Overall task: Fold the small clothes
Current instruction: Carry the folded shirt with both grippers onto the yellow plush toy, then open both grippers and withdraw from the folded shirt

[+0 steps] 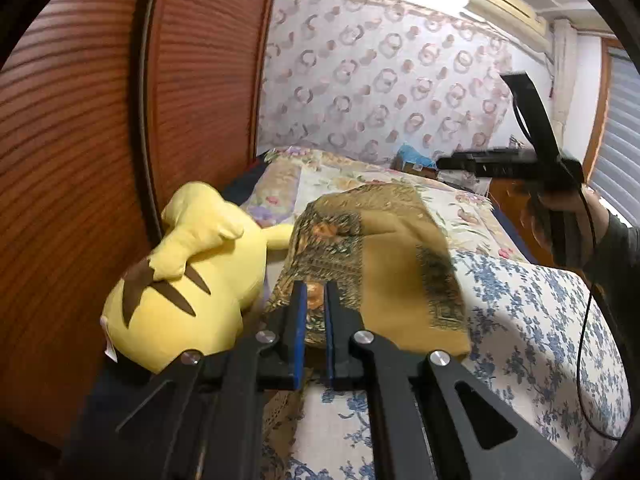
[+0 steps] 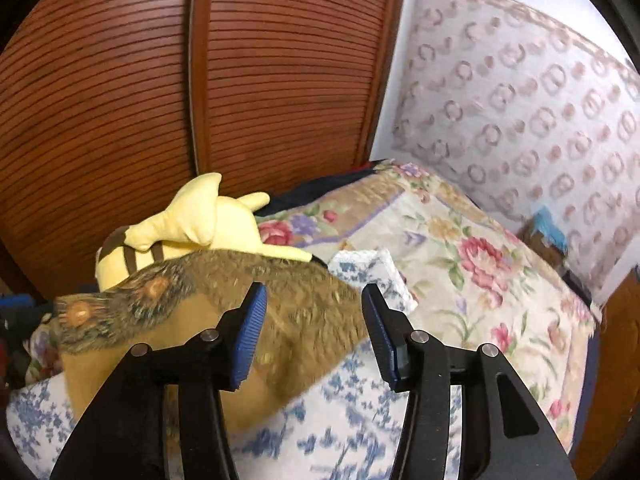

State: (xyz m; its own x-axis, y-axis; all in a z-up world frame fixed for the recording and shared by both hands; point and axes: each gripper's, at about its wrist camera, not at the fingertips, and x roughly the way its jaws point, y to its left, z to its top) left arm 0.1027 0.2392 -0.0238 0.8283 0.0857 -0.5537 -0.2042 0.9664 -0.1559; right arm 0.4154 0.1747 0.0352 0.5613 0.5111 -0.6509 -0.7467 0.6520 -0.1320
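Landmark: the yellow plush toy with brown back stripes, lying face down on the bed against the reddish-brown slatted wooden wardrobe doors.

Ochre-brown patterned cloth with dark ornamental borders: just beside the plush toy, on the side away from the wardrobe doors, its near edge touching or nearly touching the toy's flank. It sits raised and rumpled, not flat, over the white bedcover with blue floral print. Right wrist view shows the same cloth reaching in front of the toy and partly covering its lower body.

Left gripper: black frame, blue pads, jaws drawn nearly together with a fold of the ochre cloth pinched between them, close to the toy's striped back.

Right gripper: jaws spread apart, no earlier view to compare. The cloth shows in the gap, but the pads do not press on it. From the left wrist view this gripper hangs in the air, well away from the toy, above the far side of the bed; a hand in a dark sleeve holds it. Blurred.

Beyond the toy: a cream quilt with red and purple flowers, then a wall with ring-patterned covering.
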